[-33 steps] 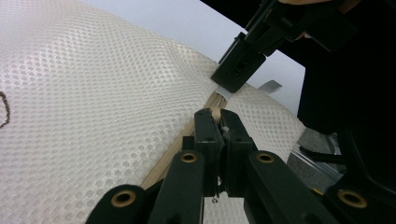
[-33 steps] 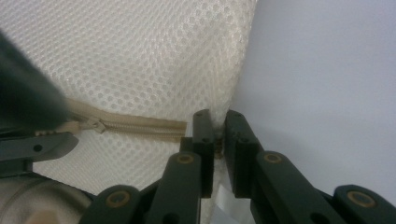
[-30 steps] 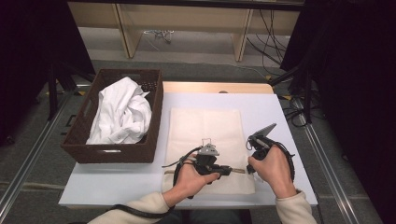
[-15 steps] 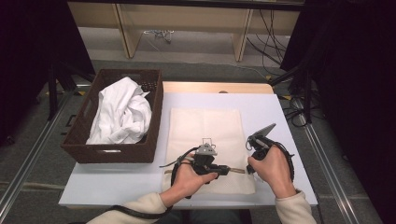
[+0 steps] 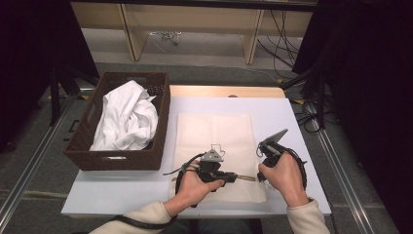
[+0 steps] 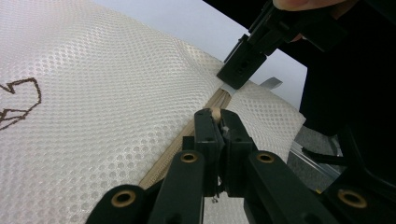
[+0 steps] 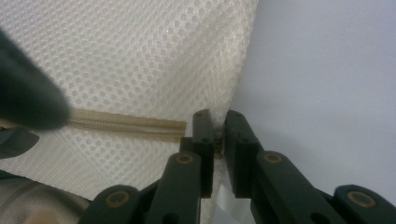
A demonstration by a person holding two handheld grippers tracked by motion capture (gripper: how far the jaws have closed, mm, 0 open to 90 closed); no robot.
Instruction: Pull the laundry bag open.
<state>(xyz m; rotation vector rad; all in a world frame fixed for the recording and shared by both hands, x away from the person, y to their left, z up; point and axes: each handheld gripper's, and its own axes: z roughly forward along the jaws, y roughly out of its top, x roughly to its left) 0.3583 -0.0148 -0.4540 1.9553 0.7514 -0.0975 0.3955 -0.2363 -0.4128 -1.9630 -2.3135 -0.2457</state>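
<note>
Left gripper (image 5: 233,177): jaws clamped together on the zipper (image 6: 187,140) of the mesh laundry bag (image 5: 214,136), which runs out ahead of its tips. Right gripper (image 5: 259,175): jaws pinched on the bag's edge (image 7: 229,105) just past the zipper end. The bag lies flat on the white table (image 5: 122,185). A wicker basket (image 5: 122,161) with white cloth (image 5: 124,119) sits well to the left gripper's left.

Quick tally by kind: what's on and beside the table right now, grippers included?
Grippers: 2, left and right, both shut on the mesh bag
Mesh bag: 1
Basket: 1
White cloth in the basket: 1
Total: 5
</note>
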